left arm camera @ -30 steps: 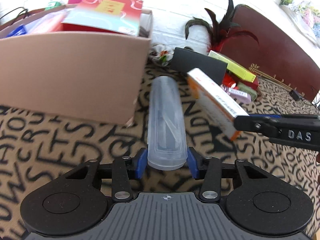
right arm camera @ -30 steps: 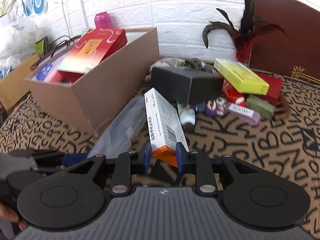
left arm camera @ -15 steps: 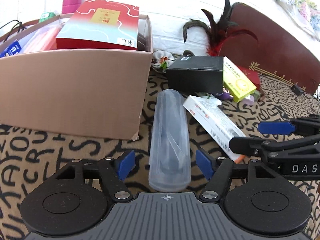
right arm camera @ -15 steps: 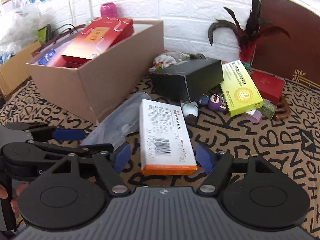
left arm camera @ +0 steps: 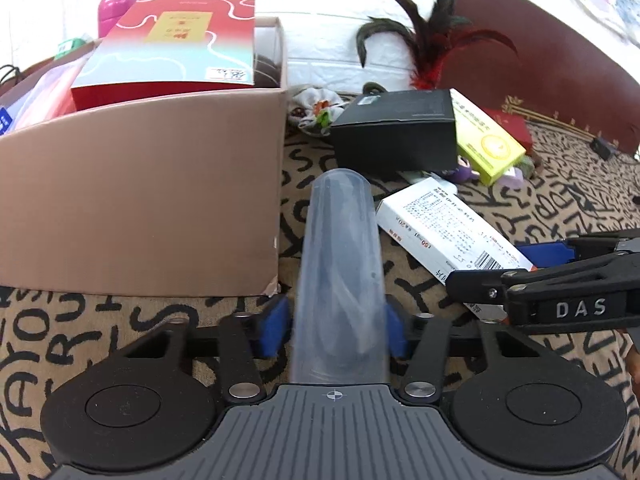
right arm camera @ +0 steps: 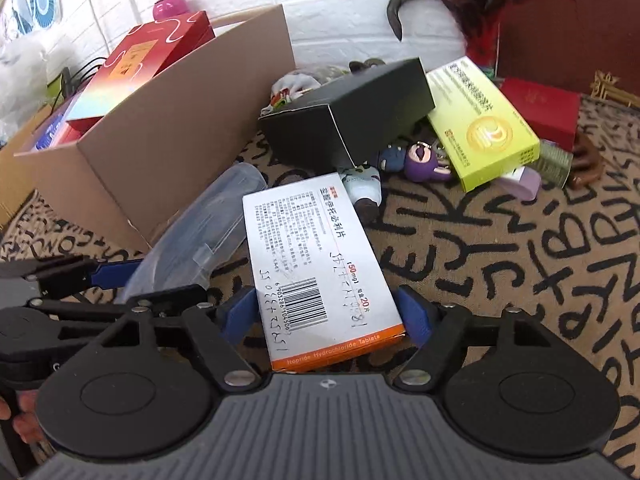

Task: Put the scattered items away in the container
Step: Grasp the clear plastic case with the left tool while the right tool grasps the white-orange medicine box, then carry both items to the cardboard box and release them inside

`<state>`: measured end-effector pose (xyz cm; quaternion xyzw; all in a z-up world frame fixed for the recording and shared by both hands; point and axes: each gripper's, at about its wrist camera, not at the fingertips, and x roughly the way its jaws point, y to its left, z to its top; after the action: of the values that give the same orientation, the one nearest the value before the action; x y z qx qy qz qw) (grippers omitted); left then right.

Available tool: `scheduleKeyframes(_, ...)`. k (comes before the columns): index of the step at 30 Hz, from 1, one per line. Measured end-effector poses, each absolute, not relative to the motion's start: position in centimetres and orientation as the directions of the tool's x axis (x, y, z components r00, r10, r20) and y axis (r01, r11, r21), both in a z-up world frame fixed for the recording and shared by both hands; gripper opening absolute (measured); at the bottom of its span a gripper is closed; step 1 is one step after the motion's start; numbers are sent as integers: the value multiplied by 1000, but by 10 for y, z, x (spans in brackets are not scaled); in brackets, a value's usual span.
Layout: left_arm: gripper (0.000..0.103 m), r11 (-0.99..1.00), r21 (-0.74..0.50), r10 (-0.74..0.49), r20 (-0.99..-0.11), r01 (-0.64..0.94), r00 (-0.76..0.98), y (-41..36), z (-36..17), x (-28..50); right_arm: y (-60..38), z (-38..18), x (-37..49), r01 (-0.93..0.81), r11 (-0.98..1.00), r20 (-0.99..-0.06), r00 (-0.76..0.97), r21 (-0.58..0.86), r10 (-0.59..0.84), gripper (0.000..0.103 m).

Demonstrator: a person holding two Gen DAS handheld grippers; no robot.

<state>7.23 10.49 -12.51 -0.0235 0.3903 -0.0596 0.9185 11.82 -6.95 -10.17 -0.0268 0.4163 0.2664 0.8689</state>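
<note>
A clear plastic tube case (left arm camera: 340, 264) lies on the patterned cloth beside the cardboard box (left arm camera: 152, 196). My left gripper (left arm camera: 334, 328) is shut on the near end of the case; it also shows in the right wrist view (right arm camera: 200, 236). A white and orange medicine box (right arm camera: 320, 268) lies flat on the cloth. My right gripper (right arm camera: 326, 316) has its blue pads against both long sides of the medicine box, which also shows in the left wrist view (left arm camera: 448, 228). The cardboard box (right arm camera: 168, 152) holds a red gift box (left arm camera: 176, 44).
A black box (right arm camera: 352, 120), a yellow-green box (right arm camera: 480, 120), a small red box (right arm camera: 540, 108), small toys (right arm camera: 420, 158) and a lilac item (right arm camera: 520, 182) are piled beyond. A feather ornament (left arm camera: 432, 40) and a dark red board (left arm camera: 560, 60) stand behind.
Both grippers opened half a second ago with the case and medicine box lying on the cloth. Both have now closed in on them again, the medicine box now gripped flat.
</note>
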Motion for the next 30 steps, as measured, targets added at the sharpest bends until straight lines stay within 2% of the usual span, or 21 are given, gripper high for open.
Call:
scheduleKeyframes(4,45,991,-84,-134,-726,107,675,107,-123,62,-66,-99,103,-486,865,-761,513,124,397,77)
scheduleKeyframes(10,45,983,-84,-169,-762,164,625,118,-118,27,-67,-96,63,-527,839,-791,453,135,412,78)
scheduleKeyframes(11,50,982,-97,-177,-769,161,615,121,-117,24,-67,-96,58,-542,828,-792,437,147,427,79)
scheduleKeyframes(12,61,981,-111,-184,-772,157,608,123,-116,22,-66,-95,54,-553,819,-790,429,154,438,81)
scheduleKeyframes(17,81,987,-87,-155,-765,139,626,120,-114,29,-59,-91,59,-519,848,-786,477,109,393,83)
scheduleKeyframes(19,84,990,-43,-117,-771,133,625,116,-116,34,-59,-90,62,-520,848,-783,483,103,392,83)
scheduleKeyframes(23,80,988,-42,-127,-768,148,627,118,-122,39,-57,-94,69,-520,849,-788,482,96,384,82)
scheduleKeyframes(24,68,988,-34,-124,-764,152,633,118,-122,40,-57,-96,71,-521,848,-789,477,100,386,80)
scheduleKeyframes(25,63,987,-29,-125,-762,159,636,119,-122,40,-57,-98,71,-524,846,-793,469,104,388,77)
scheduleKeyframes(26,53,984,-36,-139,-762,173,632,120,-121,40,-55,-100,71,-527,843,-799,461,105,387,77)
scheduleKeyframes(27,49,982,-42,-151,-765,185,626,121,-119,41,-53,-101,69,-532,842,-801,464,89,378,75)
scheduleKeyframes(29,48,979,-48,-162,-772,198,615,122,-118,43,-48,-100,67,-548,834,-805,469,57,363,72)
scheduleKeyframes(30,58,979,-53,-166,-773,199,612,122,-119,45,-46,-99,68,-552,832,-806,467,55,363,72)
